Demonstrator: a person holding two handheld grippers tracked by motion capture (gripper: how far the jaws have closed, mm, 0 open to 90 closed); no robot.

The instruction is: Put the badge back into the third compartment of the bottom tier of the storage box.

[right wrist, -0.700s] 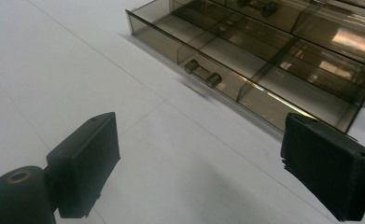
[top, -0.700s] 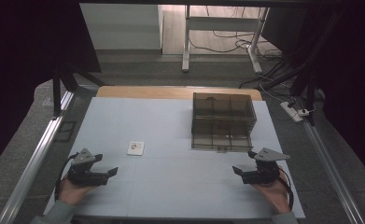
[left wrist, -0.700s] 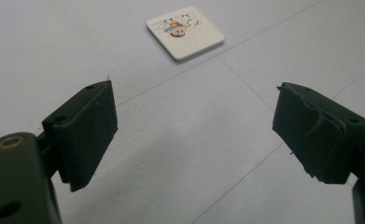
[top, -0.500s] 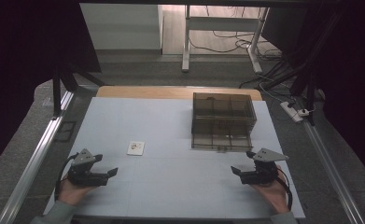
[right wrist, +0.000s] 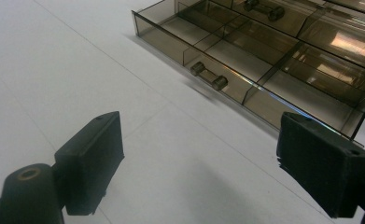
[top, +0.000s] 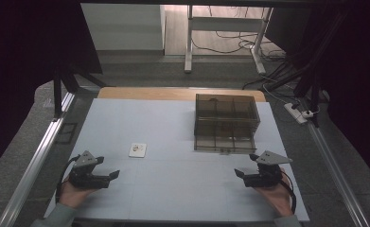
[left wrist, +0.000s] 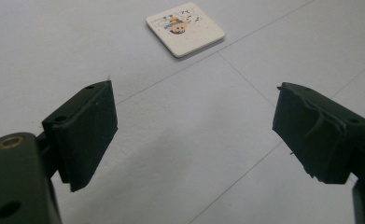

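High view: left gripper (top: 110, 176) and right gripper (top: 242, 174) rest with jaws spread and empty, near the card (top: 137, 149) and drawer box (top: 226, 122) respectively.

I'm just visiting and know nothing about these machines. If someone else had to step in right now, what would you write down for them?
Left gripper: jaws open, nothing held, resting low near the table's front edge.
Right gripper: jaws open, nothing held, in front of the drawer box.
Small white tile: flat on the table, just ahead of the left gripper, untouched.
Smoky clear drawer box: right of centre, its bottom drawer pulled out, compartments look bare.
Done: drawer stands open. Left, as it looks: the tile probably goes into the drawer.
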